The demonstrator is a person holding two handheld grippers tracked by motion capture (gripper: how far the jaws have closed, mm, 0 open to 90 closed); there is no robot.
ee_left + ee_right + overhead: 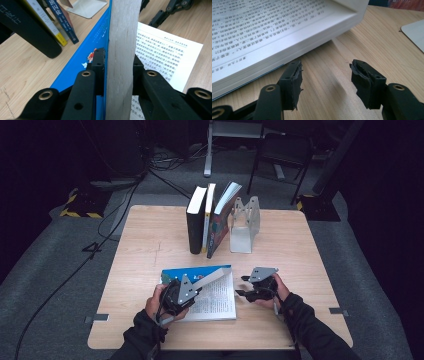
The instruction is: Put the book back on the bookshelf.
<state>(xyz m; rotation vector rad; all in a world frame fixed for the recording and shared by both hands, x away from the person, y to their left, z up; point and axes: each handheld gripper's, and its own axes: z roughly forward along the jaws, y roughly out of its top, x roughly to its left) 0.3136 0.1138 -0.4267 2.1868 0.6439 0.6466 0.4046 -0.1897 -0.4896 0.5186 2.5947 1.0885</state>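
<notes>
Left gripper (196,289): jaws clamped on the raised half of the open book (120,50), one pad on the blue cover, the other on the inner page face, page block edge running up between them. Book lies on the table (150,245) directly under and ahead of this gripper; the other half rests flat, printed pages up, toward the right gripper.

Right gripper (325,77): jaws apart, nothing between them, hovering low over bare wood just off the flat half's outer edge (287,50).

Step in hand, as I read it: closing or lifting the book for shelving. To do it well, keep the left clamp square on the thick page block so the sheets don't fan out; bring the right jaws under or around the flat half's edge before squeezing, not onto loose top pages. Risk: pads creasing single sheets.

Book appearance: blue cover with a small printed motif, off-white page edges, dense black print in columns. Thick; likely stiff enough when gripped by the block.

Beyond both grippers: three upright books (210,220) leaning together, pale bookend (244,225) to their right.
</notes>
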